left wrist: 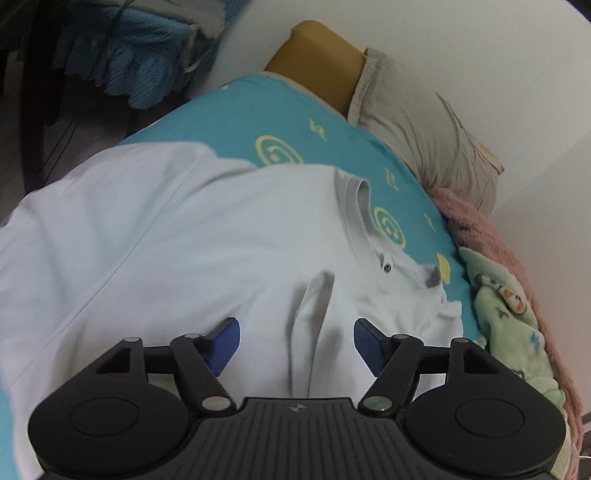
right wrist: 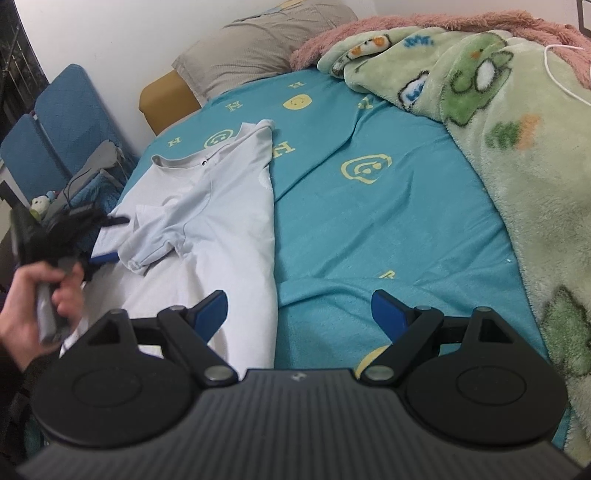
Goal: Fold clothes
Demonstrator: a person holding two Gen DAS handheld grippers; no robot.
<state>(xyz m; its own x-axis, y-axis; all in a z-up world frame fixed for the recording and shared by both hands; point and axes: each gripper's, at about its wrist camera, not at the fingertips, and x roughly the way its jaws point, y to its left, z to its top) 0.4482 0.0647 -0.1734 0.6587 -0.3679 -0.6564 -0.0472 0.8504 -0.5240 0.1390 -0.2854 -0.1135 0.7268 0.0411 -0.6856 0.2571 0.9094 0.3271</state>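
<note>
A pale white T-shirt (left wrist: 166, 236) lies spread on the teal bed sheet (left wrist: 258, 110), collar toward the pillows. My left gripper (left wrist: 296, 343) hovers open just above the shirt, a raised fold of cloth lying between its blue fingers without being pinched. In the right wrist view the same T-shirt (right wrist: 221, 206) lies partly folded lengthwise, with a sleeve turned over its middle. My right gripper (right wrist: 300, 314) stands open over the shirt's lower right edge, its left finger above cloth and its right finger above the sheet (right wrist: 388, 221). The left gripper (right wrist: 99, 240) shows at the shirt's left side, held by a hand (right wrist: 33, 306).
A grey pillow (right wrist: 258, 48) and a mustard headboard cushion (right wrist: 166, 99) sit at the head of the bed. A green cartoon blanket (right wrist: 498, 147) and a pink fleece (right wrist: 388, 26) are heaped along the right side. Blue padded chairs (right wrist: 48, 129) stand to the bed's left.
</note>
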